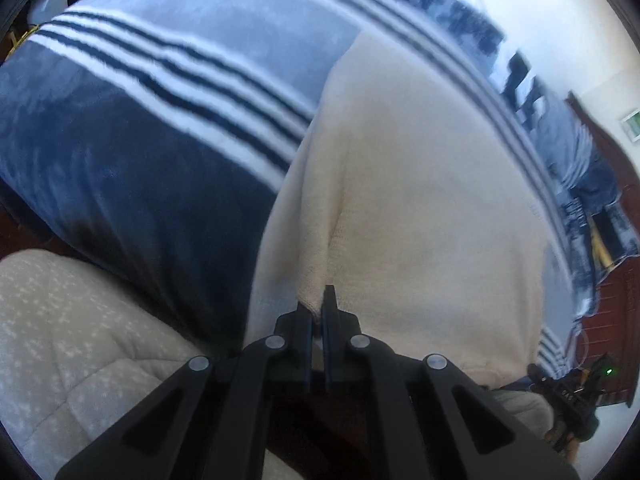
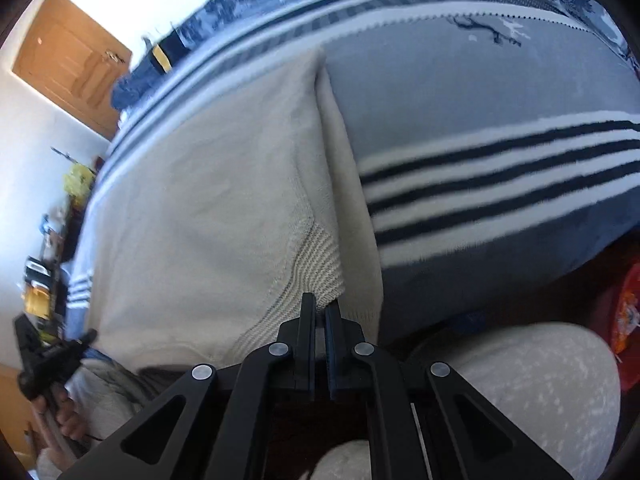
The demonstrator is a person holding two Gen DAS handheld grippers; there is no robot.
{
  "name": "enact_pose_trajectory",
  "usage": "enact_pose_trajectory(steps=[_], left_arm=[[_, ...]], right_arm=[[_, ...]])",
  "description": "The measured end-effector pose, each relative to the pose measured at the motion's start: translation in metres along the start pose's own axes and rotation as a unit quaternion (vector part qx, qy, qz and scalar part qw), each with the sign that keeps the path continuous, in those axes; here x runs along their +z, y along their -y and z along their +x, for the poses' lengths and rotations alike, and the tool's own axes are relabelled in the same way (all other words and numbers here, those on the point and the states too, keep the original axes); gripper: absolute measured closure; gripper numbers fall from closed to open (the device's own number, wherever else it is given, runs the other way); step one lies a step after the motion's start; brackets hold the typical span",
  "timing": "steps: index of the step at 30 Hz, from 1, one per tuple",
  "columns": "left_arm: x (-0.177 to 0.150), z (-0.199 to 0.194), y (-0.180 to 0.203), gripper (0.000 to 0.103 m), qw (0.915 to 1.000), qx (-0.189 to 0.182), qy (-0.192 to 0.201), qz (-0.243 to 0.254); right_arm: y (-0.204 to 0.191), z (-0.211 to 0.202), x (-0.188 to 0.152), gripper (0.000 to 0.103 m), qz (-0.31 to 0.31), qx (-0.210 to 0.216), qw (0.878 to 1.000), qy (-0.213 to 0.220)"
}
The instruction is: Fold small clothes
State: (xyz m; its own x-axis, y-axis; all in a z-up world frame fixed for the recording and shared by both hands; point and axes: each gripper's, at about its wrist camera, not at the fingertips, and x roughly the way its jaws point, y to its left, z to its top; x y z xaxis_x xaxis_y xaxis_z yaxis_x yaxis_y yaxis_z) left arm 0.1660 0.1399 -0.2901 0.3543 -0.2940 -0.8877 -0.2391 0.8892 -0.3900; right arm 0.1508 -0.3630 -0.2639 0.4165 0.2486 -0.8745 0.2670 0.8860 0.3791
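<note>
A: What is the left gripper [image 1: 319, 306] doing?
B: Its jaws are pinched tight on a corner of the cream knit garment [image 1: 420, 208], which spreads ahead of the tips.
A: And the right gripper [image 2: 320, 308]?
B: Clamped too, on the garment's ribbed hem corner [image 2: 316, 264]; a folded edge runs straight ahead from its tips.
A: Beyond that?
B: The garment lies on a blue striped blanket [image 1: 132, 120]. Nearer than the tips, pale speckled trousers [image 2: 540, 384] show below the right gripper.
</note>
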Motion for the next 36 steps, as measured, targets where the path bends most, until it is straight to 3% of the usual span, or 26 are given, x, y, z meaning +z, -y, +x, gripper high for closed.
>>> enact_pose_trajectory(steps=[3, 5, 10, 15, 16, 17, 18, 19, 20, 21, 24, 26, 30, 34, 36], left_arm=[[-0.001, 0.0, 0.002, 0.099, 1.0, 0.007, -0.001, 0.002], [-0.001, -0.007, 0.009, 0.099, 0.9997, 0.008, 0.011, 0.018], [0.002, 0.005, 0.009, 0.098, 0.9994, 0.026, -0.015, 0.02], [0.002, -0.002, 0.006, 0.083, 0.9988, 0.047, -0.009, 0.011], [0.003, -0.012, 0.004, 0.081, 0.9992, 0.039, 0.01, 0.003], [0.004, -0.021, 0.002, 0.075, 0.9991, 0.029, 0.03, -0.002], [0.006, -0.03, -0.001, 0.069, 0.9985, 0.021, 0.05, -0.009], [0.008, -0.038, -0.004, 0.053, 0.9973, 0.02, 0.068, -0.016], [0.009, -0.043, -0.008, 0.048, 0.9961, 0.025, 0.082, -0.023], [0.012, -0.043, -0.01, 0.048, 0.9956, 0.029, 0.085, -0.025], [0.019, -0.033, -0.014, 0.047, 0.9972, 0.027, 0.063, -0.031], [0.02, -0.022, -0.016, 0.046, 0.9985, 0.012, 0.046, -0.027], [0.021, 0.002, -0.02, 0.046, 0.9992, -0.028, 0.011, -0.025], [0.022, 0.013, -0.028, 0.046, 0.998, -0.048, -0.002, -0.04], [0.021, 0.014, -0.033, 0.053, 0.9975, -0.058, -0.007, -0.039]], right_arm=[[-0.009, 0.016, 0.004, 0.099, -0.018, -0.044, 0.999, -0.02], [-0.013, 0.013, 0.005, 0.099, -0.03, -0.056, 0.998, -0.011], [-0.014, 0.013, 0.006, 0.099, -0.037, -0.071, 0.997, -0.014], [-0.005, 0.028, 0.009, 0.091, -0.005, -0.064, 0.997, -0.049], [-0.002, 0.022, 0.009, 0.089, 0.003, -0.057, 0.998, -0.038], [-0.002, 0.011, 0.009, 0.08, 0.003, -0.046, 0.999, -0.018], [-0.001, -0.001, 0.01, 0.068, 0.002, -0.029, 1.0, 0.006], [0.0, -0.01, 0.01, 0.046, 0.002, -0.017, 1.0, 0.024], [-0.002, -0.024, 0.01, 0.028, -0.002, -0.004, 0.999, 0.052], [-0.007, -0.036, 0.01, 0.024, -0.013, 0.009, 0.997, 0.08], [-0.034, -0.052, 0.015, 0.024, -0.043, 0.044, 0.992, 0.109], [-0.058, -0.055, 0.021, 0.022, -0.057, 0.08, 0.989, 0.107], [-0.128, -0.041, 0.047, 0.018, -0.103, 0.146, 0.982, 0.066], [-0.196, -0.02, 0.05, 0.018, -0.16, 0.187, 0.969, 0.017], [-0.231, 0.001, 0.054, 0.018, -0.172, 0.191, 0.966, -0.014]])
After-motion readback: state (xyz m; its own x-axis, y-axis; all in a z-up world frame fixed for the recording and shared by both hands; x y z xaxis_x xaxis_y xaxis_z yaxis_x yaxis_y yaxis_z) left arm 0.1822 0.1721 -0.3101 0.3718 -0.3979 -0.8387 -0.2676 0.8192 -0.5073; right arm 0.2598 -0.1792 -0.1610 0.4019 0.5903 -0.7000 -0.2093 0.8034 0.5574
